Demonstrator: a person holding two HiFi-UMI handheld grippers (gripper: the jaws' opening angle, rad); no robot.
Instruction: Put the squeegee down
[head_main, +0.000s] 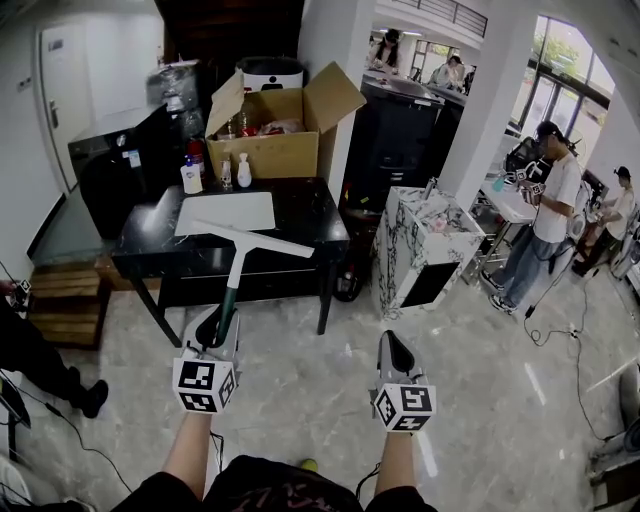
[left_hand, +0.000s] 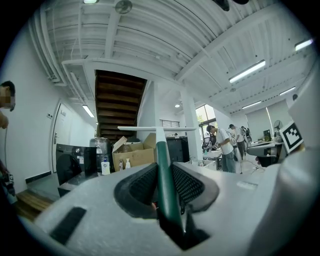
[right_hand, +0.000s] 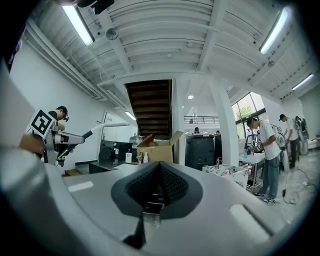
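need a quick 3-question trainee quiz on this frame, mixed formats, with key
1. True or false: the right gripper holds the squeegee.
2. Which part of the squeegee is the left gripper shut on? A) the green handle B) the blade C) the white neck
3. Short answer: what colour is the flat sheet lying on the black table?
Key: 1 false, its jaws are together on nothing; 2 A; 3 white.
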